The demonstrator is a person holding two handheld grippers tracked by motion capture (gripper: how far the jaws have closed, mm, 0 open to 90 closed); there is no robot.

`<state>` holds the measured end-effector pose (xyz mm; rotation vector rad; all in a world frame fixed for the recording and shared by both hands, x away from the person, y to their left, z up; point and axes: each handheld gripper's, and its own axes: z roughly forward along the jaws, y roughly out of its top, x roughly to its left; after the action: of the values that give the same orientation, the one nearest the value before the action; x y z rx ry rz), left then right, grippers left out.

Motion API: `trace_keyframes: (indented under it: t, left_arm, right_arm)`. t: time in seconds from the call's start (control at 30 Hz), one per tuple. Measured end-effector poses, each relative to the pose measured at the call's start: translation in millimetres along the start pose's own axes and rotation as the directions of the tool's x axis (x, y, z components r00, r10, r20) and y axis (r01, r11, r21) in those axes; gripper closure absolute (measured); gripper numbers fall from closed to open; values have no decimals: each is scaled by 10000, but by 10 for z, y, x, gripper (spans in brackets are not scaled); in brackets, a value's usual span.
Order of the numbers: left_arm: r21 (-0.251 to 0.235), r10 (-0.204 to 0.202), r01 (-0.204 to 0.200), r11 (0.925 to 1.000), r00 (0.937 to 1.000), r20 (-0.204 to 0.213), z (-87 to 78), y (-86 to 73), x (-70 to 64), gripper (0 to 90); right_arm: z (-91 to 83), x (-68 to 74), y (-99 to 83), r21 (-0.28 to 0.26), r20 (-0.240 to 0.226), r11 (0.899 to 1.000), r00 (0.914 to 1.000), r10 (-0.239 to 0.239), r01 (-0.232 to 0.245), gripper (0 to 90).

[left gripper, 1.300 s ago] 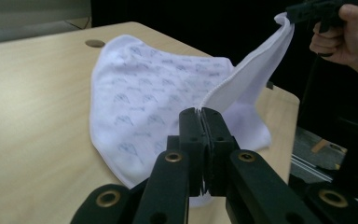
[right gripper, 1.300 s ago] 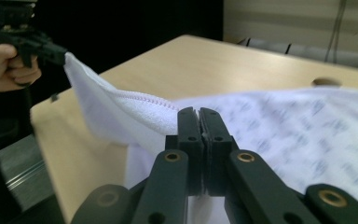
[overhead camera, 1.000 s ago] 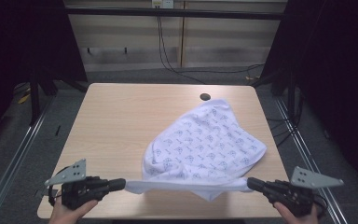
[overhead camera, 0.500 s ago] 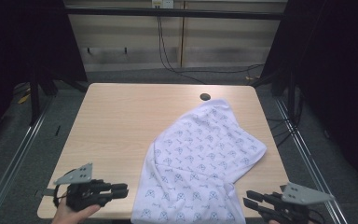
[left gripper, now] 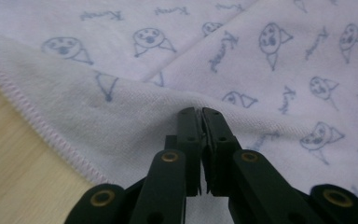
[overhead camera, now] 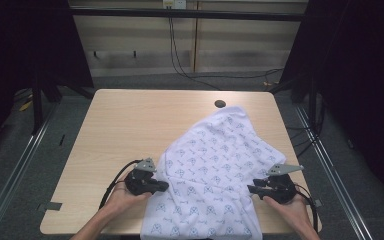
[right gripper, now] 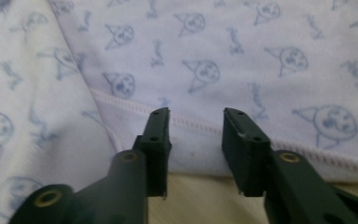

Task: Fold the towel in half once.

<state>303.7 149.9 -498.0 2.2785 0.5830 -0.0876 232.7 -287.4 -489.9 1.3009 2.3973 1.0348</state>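
Down at the left claw (left gripper: 199,114), the jaws are pressed together on a fold of the white printed cloth (overhead camera: 215,170), pinching it just behind the stitched hem. Across from it, the right claw (right gripper: 196,116) stands with its jaws apart, the pink-stitched edge of the cloth lying just beyond the tips and bare wood under them. Seen from the high view, the left claw (overhead camera: 152,186) sits at the cloth's left edge and the right claw (overhead camera: 260,190) at its right edge. That cloth spreads over the right half of the counter (overhead camera: 120,130), its near end hanging off the front edge.
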Motion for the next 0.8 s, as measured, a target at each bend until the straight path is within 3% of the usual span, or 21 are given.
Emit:
trace_keyframes:
  t: [0.1, 0.17, 0.23, 0.37, 0.53, 0.6, 0.67, 0.73, 0.8]
  left_arm:
    - [-16, -72, 72, 10000, 9999, -89, -82, -82, 4, 876]
    - [-14, -228, 228, 9997, 9996, -172, -124, -126, -13, 878]
    - [-50, -167, 166, 9998, 9996, -221, -158, -172, -45, 878]
    - [76, -164, 167, 9998, 9992, -357, -247, -265, -118, 878]
    - [98, -328, 329, 9994, 9995, -37, -353, -417, -228, 878]
    - [206, -283, 277, 9994, 9991, 301, -372, -457, -288, 876]
    - [335, -133, 110, 9994, 9975, 691, -376, -475, -351, 870]
    - [336, -108, 77, 9994, 9957, 915, -370, -472, -363, 848]
    - [255, -393, 370, 9990, 9946, 960, -360, -443, -322, 791]
  right_arm:
    - [34, 1, -34, 90, 44, 9998, 9999, -165, 165, 593]
    - [63, 26, -8, 173, 465, 9984, 9974, -549, 541, 667]
    - [103, 4, 41, 181, 630, 9984, 9966, -537, 526, 803]
    - [171, -153, 151, 63, 904, 9997, 9956, -259, 254, 866]
    - [209, -403, 267, -156, 1532, 9999, 9881, 93, -70, 871]
    - [211, -476, 322, -477, 1571, 9987, 9872, 266, -193, 871]
    - [204, -511, 388, -816, 1575, 9960, 9863, 495, -369, 868]
    - [213, -512, 443, -1054, 1596, 9941, 9863, 415, -247, 835]
    - [211, -444, 491, -1136, 1476, 9930, 9879, 475, -308, 732]
